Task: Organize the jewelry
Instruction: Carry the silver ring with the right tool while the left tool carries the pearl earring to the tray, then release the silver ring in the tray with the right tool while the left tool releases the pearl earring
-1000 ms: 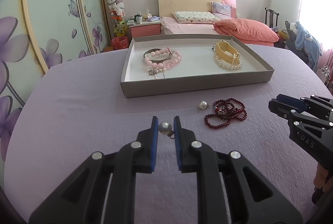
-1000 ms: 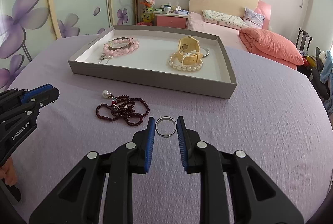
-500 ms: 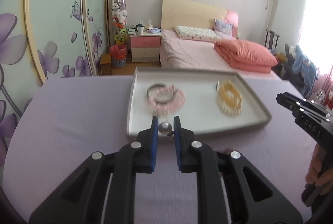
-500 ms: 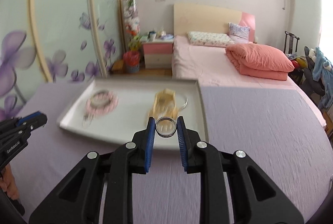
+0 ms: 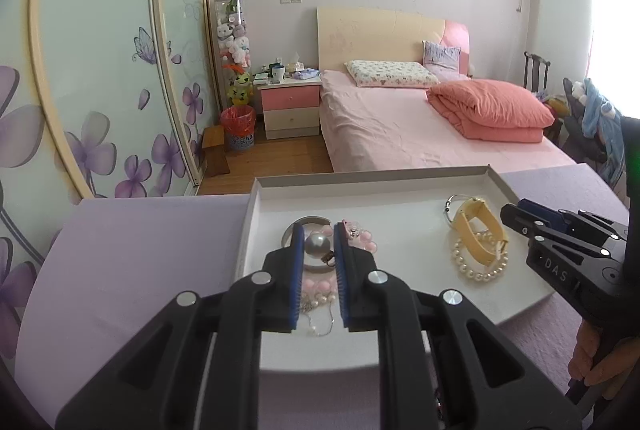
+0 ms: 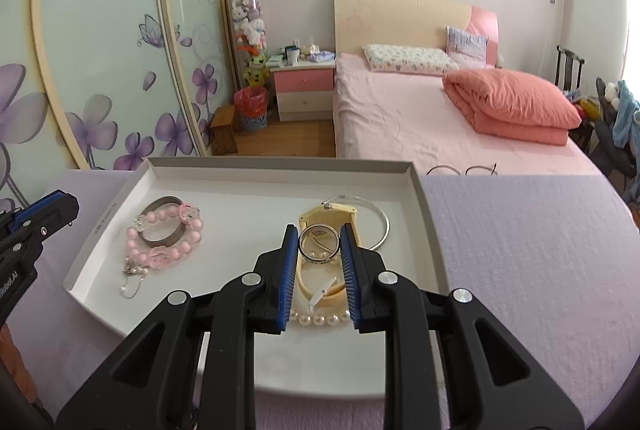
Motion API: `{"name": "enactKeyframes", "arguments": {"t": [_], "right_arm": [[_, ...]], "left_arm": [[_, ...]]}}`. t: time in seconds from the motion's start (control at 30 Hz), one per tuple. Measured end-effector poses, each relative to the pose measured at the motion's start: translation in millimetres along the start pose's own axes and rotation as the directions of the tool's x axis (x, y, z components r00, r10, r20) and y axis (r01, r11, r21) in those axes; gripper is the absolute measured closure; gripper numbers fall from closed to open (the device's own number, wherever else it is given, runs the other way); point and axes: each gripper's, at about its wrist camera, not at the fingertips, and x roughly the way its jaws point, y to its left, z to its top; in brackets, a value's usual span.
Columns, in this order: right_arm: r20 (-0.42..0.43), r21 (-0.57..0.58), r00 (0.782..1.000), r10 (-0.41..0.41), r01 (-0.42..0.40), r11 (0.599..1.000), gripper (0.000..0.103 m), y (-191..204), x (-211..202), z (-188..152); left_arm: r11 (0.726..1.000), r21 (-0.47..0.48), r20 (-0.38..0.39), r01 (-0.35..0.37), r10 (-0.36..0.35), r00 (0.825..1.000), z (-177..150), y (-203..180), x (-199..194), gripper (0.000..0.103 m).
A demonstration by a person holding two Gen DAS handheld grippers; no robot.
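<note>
My left gripper (image 5: 318, 244) is shut on a pearl earring (image 5: 317, 245) and holds it above the pink bead bracelet (image 5: 362, 238) in the left part of the grey tray (image 5: 400, 182). My right gripper (image 6: 319, 245) is shut on a silver ring (image 6: 319, 244) and holds it above the yellow watch (image 6: 332, 220) and white pearl bracelet (image 6: 320, 319) in the tray's (image 6: 280, 166) right part. The pink bracelet (image 6: 164, 234) and a silver bangle (image 6: 378, 226) also lie in the tray.
The tray sits on a table with a lilac cloth (image 6: 520, 250). The right gripper shows at the right of the left wrist view (image 5: 560, 246). A bed (image 5: 420, 126) and a nightstand (image 5: 290, 106) stand beyond the table.
Both grippers have lifted off the cloth and moved forward over the tray, each still holding its piece. The dark red bead necklace has dropped out of view.
</note>
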Motion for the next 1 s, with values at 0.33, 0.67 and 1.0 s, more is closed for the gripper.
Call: {"name": "enactKeyframes", "arguments": {"t": [0.33,0.67,1.0], "right_arm": [[-0.035,0.003,0.999,-0.002,0.002,1.000,0.080,-3.2,21.2,-2.0],[-0.036,0.028,0.999,0.003,-0.002,1.000,0.061,-9.0,23.4,-4.9],[-0.023,0.016,1.000,-0.003,0.003,1.000,0.054,-10.3,17.3,-8.7]], "left_arm": [[1.000,0.020,-0.012,-0.018,0.018,1.000,2.8,-8.0,29.5,0.088],[0.999,0.036,-0.014,-0.027,0.028,1.000,-0.1,-12.8,36.3,0.088],[0.999,0.039,-0.026,-0.019,0.020,0.999,-0.1,-16.4,40.8,0.088]]}}
